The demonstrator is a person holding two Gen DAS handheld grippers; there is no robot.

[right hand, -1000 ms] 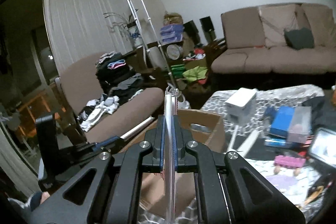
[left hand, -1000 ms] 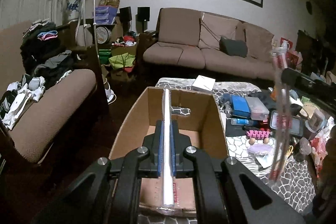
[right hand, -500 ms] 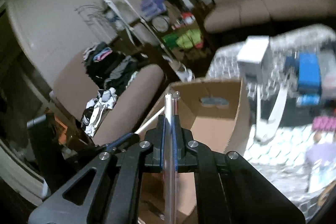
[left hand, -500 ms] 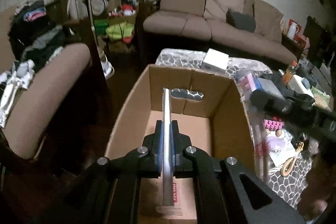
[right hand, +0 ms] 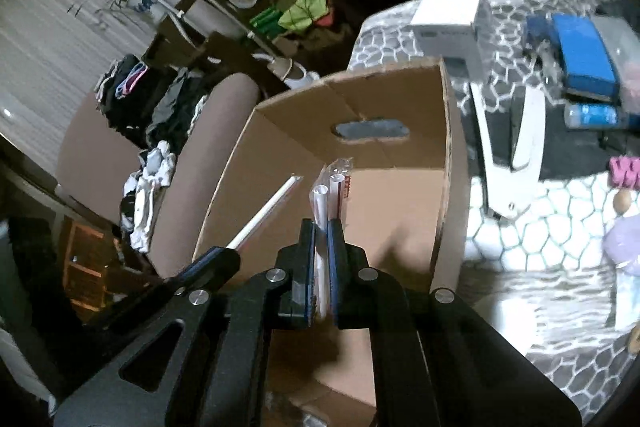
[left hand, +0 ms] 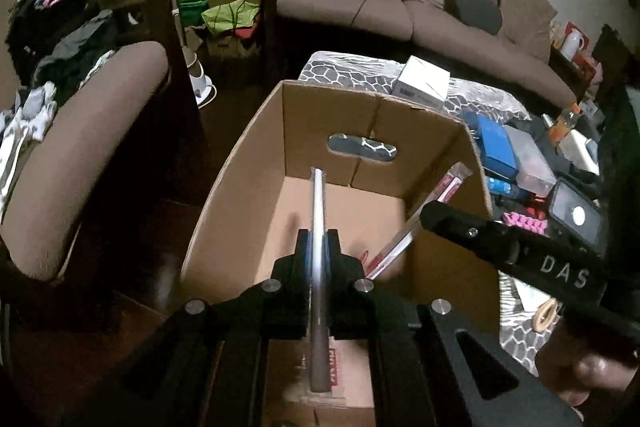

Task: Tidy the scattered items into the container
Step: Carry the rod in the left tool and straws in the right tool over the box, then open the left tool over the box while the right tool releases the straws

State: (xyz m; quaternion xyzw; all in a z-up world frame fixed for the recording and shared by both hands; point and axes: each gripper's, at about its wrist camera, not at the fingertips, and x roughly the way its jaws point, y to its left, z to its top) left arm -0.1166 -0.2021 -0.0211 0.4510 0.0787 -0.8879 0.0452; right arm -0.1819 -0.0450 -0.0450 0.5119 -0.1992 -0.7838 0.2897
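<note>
Gripping a thin white rod (left hand: 319, 227) in my left tool (left hand: 319, 247), I hold it above the open cardboard box (left hand: 248, 163), its far end pointing toward the wall with the handle slot (left hand: 362, 147). My right tool (right hand: 321, 239) is clamped on a clear packet of straws with red print (right hand: 334, 187), which reaches over the box's right side and slants down inside it. From the right wrist view, the rod sits just left of the packet, apart from it. The box stands on the patterned table (left hand: 348, 77), with a white carton (left hand: 422, 85) just behind it and a blue case (left hand: 496, 149) to its right.
</note>
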